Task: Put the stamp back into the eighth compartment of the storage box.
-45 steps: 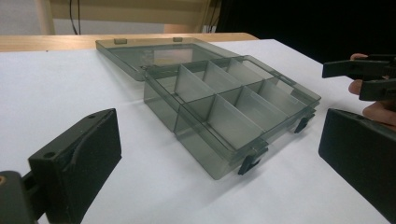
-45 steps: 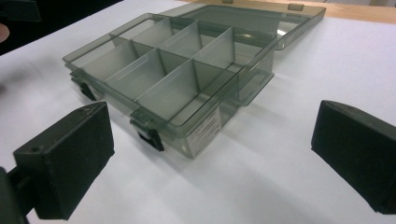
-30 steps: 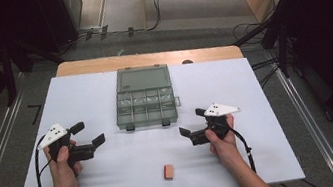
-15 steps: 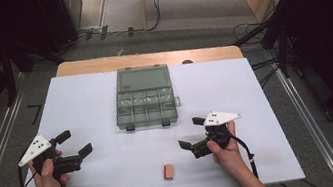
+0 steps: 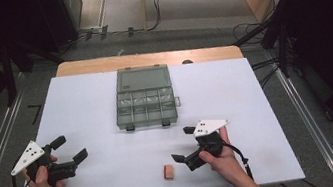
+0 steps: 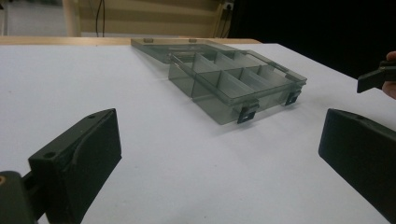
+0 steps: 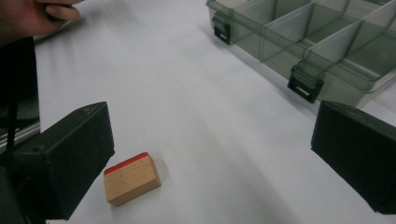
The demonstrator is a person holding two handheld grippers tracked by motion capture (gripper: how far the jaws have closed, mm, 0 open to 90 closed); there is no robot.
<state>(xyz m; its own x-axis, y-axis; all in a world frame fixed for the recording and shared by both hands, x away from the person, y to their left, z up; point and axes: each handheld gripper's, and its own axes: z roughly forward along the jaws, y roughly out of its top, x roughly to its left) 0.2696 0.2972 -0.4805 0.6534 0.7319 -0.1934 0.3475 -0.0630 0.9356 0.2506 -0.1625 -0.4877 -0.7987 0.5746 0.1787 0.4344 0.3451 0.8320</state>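
- We see that both grippers have drawn back toward the person's edge of the counter (image 5: 80, 102) since a second ago; the left gripper (image 5: 71, 149) has moved down and outward to the left, well apart from the box.
- The right gripper (image 5: 184, 145) has come down beside the wooden block (image 5: 169, 172); in the right gripper view the block (image 7: 132, 179) lies just ahead of one jaw, not yet between the two.
- We judge that this sets up a pick of the block, most likely for one of the open box's compartments.
- Jaw state: both pairs of jaws stand spread wide, and neither has hold of anything.
- Block position: flat on the counter near the front edge, well apart from the box, red end face visible.
- Count: one wooden block; one clear plastic box (image 5: 145, 97), lid laid back, two latches on its near wall; two grippers; two hands.
- We cannot tell whether any compartment holds anything.
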